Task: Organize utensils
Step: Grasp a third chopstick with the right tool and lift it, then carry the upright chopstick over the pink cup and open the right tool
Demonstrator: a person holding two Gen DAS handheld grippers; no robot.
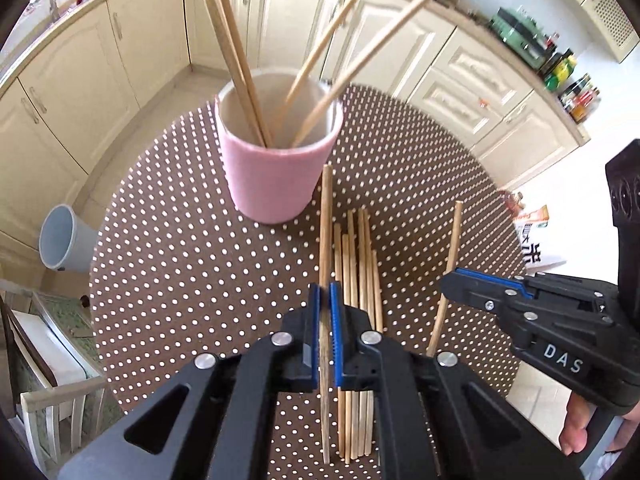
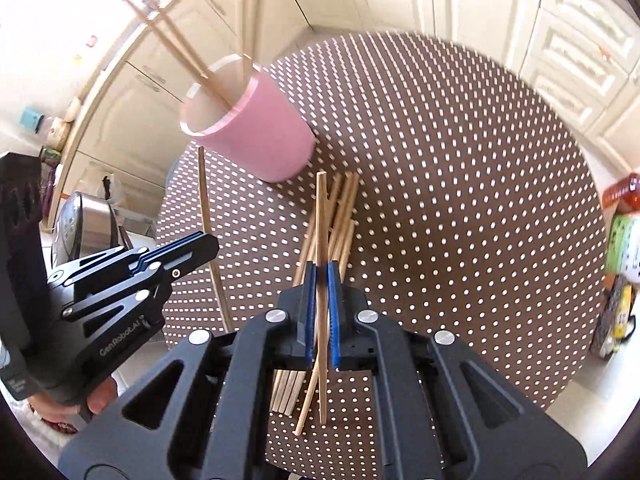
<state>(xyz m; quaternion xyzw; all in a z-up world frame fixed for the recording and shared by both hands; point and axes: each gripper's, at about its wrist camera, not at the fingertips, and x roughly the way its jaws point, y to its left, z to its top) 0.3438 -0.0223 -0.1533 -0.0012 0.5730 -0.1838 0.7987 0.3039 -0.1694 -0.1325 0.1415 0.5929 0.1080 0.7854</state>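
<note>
Slender wooden chopstick pinched in left gripper; another chopstick clamped in right gripper. Smooth pink cup upper centre on dotted brown tablecloth.

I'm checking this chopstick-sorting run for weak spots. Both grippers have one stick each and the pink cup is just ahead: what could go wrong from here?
1. The left gripper and right gripper each pinch one chopstick near mid-length, so it could pivot or slip.
2. Four chopsticks already lean out of the pink cup; new ones may catch on them or tip it.
3. The grippers are close and could bump.
</note>
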